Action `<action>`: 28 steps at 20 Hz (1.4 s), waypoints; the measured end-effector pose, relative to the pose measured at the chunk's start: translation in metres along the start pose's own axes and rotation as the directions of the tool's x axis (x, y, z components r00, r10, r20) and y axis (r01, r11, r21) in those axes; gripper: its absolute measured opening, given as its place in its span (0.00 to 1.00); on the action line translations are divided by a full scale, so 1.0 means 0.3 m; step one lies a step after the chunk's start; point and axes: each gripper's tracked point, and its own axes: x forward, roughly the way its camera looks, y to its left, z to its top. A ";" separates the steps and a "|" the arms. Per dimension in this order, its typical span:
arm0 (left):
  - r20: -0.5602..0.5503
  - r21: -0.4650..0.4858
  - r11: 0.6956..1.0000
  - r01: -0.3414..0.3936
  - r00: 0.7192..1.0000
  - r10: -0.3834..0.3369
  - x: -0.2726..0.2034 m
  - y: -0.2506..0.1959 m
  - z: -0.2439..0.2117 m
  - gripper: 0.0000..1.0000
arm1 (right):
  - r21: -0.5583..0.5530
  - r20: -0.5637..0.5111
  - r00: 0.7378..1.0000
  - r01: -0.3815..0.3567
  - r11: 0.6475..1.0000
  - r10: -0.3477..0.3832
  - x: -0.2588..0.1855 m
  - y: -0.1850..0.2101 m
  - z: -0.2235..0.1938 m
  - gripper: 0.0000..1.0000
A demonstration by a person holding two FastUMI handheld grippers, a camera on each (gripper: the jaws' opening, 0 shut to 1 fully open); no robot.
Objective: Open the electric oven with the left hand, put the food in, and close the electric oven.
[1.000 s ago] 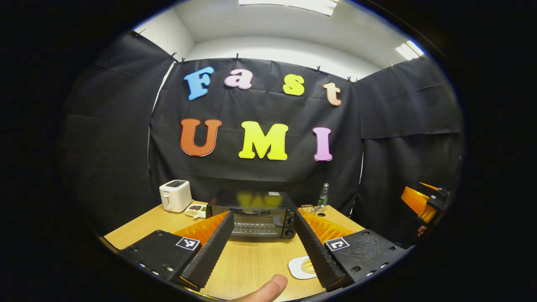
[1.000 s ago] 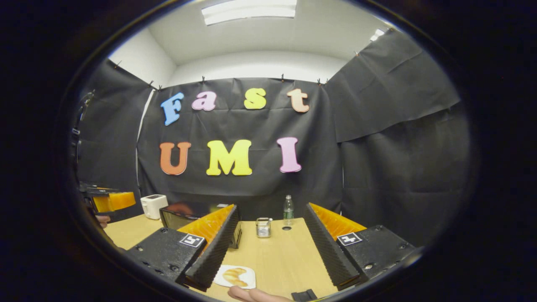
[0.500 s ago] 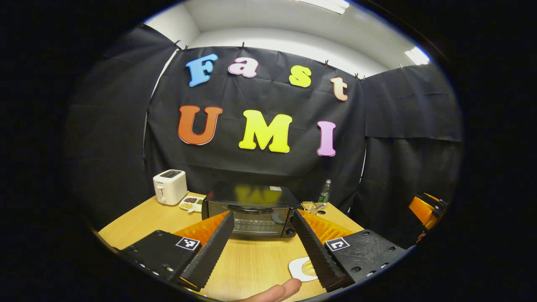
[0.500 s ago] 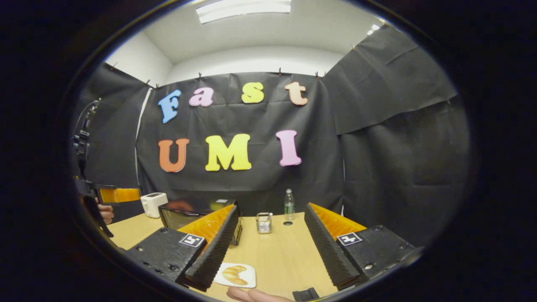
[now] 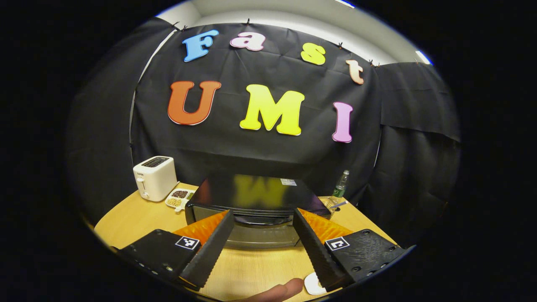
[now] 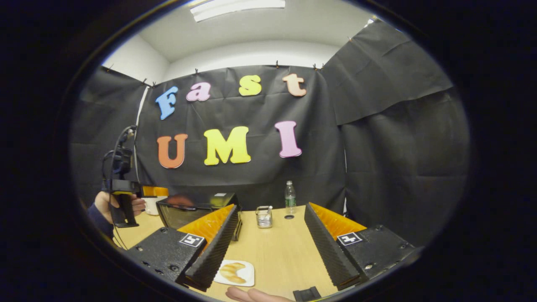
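- Two grippers stand spread wide, neither grasping anything: the left gripper [image 5: 261, 243] faces the black electric oven with a glass door [image 5: 256, 209]; its fingers [image 5: 209, 247] frame the shut door and dark handle [image 5: 260, 219].
- Right gripper [image 6: 268, 247] hovers above the light wooden table [image 6: 277, 256].
- Golden croissant [image 6: 232, 272] lies on a white square plate [image 6: 247, 274] just beside the right gripper's left finger.
- White toaster [image 5: 154, 178] stands left of the oven.

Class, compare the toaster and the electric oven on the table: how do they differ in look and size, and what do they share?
The toaster is white; the electric oven is black. The toaster is small and upright; the oven is wider and lower. The toaster has a top slot; the oven has a front door, shut. Both stand on the wooden table.
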 end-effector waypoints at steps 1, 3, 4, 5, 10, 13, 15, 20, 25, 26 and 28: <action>-0.026 -0.002 1.000 -0.006 1.000 0.006 0.046 0.006 -0.024 0.93 | 0.006 0.001 1.000 -0.006 1.000 0.006 0.005 -0.006 -0.006 0.96; -0.060 0.013 1.000 -0.021 0.998 0.022 0.116 0.022 -0.064 0.93 | 0.014 -0.007 1.000 -0.008 1.000 0.008 0.023 -0.023 -0.028 0.96; -0.068 0.022 0.999 -0.027 0.997 0.028 0.147 0.025 -0.074 0.94 | 0.013 -0.012 1.000 -0.008 1.000 0.008 0.030 -0.030 -0.040 0.96; -0.078 0.026 0.999 -0.035 0.996 0.037 0.174 0.031 -0.090 0.93 | 0.014 -0.017 1.000 -0.006 1.000 0.006 0.038 -0.040 -0.050 0.96; -0.104 0.053 0.997 -0.049 0.993 0.055 0.227 0.043 -0.136 0.95 | 0.029 -0.037 0.999 0.009 1.000 -0.008 0.061 -0.071 -0.090 0.96; -0.110 0.117 0.991 -0.069 0.991 0.082 0.208 0.043 -0.145 0.97 | 0.032 -0.042 0.999 0.008 0.999 -0.006 0.061 -0.068 -0.098 0.96; -0.135 0.117 0.991 -0.071 0.987 0.087 0.183 0.040 -0.166 0.97 | 0.033 -0.042 0.999 0.005 0.999 -0.004 0.058 -0.061 -0.096 0.96; -0.159 0.108 0.992 -0.061 0.984 0.077 0.101 0.034 -0.211 0.98 | 0.007 -0.045 0.999 -0.012 1.000 0.012 0.039 -0.025 -0.109 0.96; -0.158 0.113 0.991 -0.079 0.983 0.096 0.005 0.035 -0.302 0.97 | -0.016 -0.056 0.998 -0.016 1.000 0.015 0.029 -0.007 -0.120 0.96; -0.156 0.110 0.990 -0.083 0.983 0.100 -0.017 0.034 -0.323 0.97 | -0.016 -0.058 0.998 -0.017 1.000 0.016 0.028 -0.005 -0.123 0.96; -0.159 0.115 0.989 -0.093 0.981 0.111 -0.051 0.036 -0.365 0.97 | -0.017 -0.063 0.998 -0.015 1.000 0.013 0.027 -0.004 -0.133 0.96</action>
